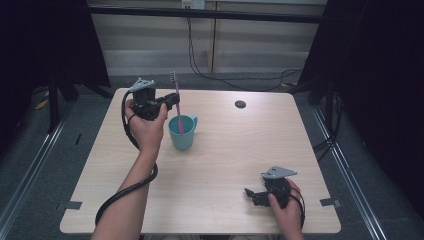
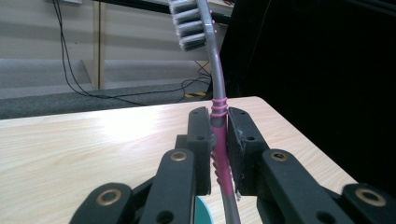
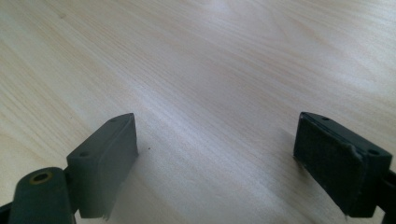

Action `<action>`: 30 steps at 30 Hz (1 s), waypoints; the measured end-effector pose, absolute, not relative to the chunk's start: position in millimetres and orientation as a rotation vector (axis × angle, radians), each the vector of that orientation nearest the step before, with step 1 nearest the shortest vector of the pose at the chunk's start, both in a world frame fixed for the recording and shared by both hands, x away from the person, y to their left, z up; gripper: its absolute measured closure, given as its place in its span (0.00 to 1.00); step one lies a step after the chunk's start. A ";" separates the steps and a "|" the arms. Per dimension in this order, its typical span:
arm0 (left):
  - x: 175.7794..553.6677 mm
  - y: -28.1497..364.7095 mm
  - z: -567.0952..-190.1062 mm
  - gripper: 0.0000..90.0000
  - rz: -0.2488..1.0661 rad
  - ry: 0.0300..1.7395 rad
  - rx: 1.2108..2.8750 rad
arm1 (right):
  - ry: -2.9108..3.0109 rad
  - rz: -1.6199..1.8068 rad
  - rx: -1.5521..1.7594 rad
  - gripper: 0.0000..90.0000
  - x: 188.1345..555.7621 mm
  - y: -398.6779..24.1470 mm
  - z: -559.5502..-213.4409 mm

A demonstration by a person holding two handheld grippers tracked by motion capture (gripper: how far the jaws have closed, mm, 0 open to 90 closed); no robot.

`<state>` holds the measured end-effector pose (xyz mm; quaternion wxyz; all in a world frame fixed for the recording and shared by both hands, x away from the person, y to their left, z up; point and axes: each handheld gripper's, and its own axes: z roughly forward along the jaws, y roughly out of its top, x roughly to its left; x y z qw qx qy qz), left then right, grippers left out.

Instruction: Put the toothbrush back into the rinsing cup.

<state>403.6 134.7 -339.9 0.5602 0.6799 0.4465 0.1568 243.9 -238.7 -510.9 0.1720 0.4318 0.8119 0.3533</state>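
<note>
A pink and grey toothbrush (image 1: 177, 105) stands upright with its lower end inside a teal cup (image 1: 182, 132) at the table's left middle, its bristles (image 1: 173, 76) at the top. My left gripper (image 1: 171, 101) is shut on the toothbrush handle just above the cup. In the left gripper view both pads press on the pink grip of the toothbrush (image 2: 219, 140), and the bristle head (image 2: 189, 23) rises above. My right gripper (image 1: 250, 195) rests near the table's front right, its jaws open over bare wood (image 3: 215, 154) with nothing between them.
The light wooden table (image 1: 225, 160) has a round dark cable hole (image 1: 240, 104) at its back. Black cables hang along the wall behind. Dark curtains stand at both sides, and metal floor rails run beside the table.
</note>
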 end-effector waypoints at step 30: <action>426.7 135.3 -353.1 0.89 0.408 1.064 1.583 | 2.304 1.003 1.226 0.14 243.9 -238.6 -510.9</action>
